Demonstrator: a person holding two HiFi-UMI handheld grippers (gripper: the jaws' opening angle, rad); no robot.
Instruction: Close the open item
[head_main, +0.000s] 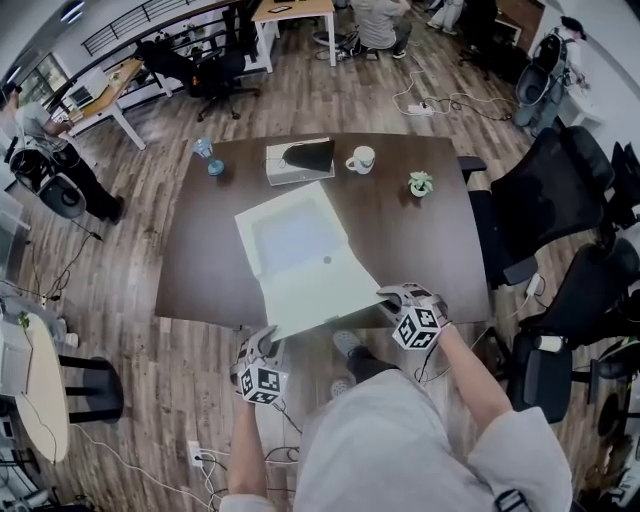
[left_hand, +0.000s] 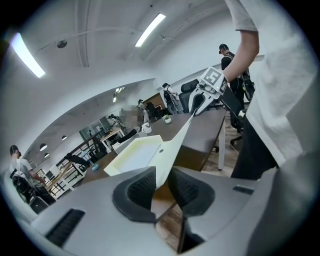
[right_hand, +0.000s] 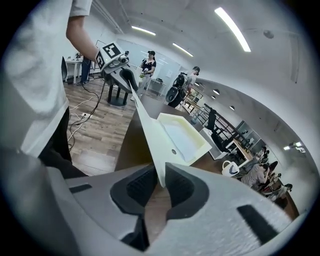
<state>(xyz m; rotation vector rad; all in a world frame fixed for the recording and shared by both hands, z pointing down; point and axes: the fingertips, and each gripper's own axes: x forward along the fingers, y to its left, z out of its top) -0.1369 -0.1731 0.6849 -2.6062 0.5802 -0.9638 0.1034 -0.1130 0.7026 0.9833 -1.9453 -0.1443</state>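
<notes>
White box (head_main: 290, 235): lies open on the dark table (head_main: 430, 250), ahead of both grippers; its shallow tray sits farther off, and its lid (head_main: 322, 285) is spread toward them, reaching past the table's near edge.
Left gripper (head_main: 268, 340): clenched on the lid's near left corner; in the left gripper view the thin sheet is seen edge-on, pinched between the two pads (left_hand: 145, 187).
Right gripper (head_main: 386, 297): clamped on the lid's near right corner, the sheet likewise pressed between its pads (right_hand: 180, 187).
Reason for grip: both free corners are taken, probably so that the wide, floppy lid can be swung level about its hinge without twisting.
Lid line: stretched straight from one gripper to the other and slightly raised.
Step judged: lid seized, folding over the tray not yet done.
Clearance: a mug (head_main: 361, 159) and a small potted plant (head_main: 421, 183) stand well beyond the tray, apart from the lid's likely arc.
</notes>
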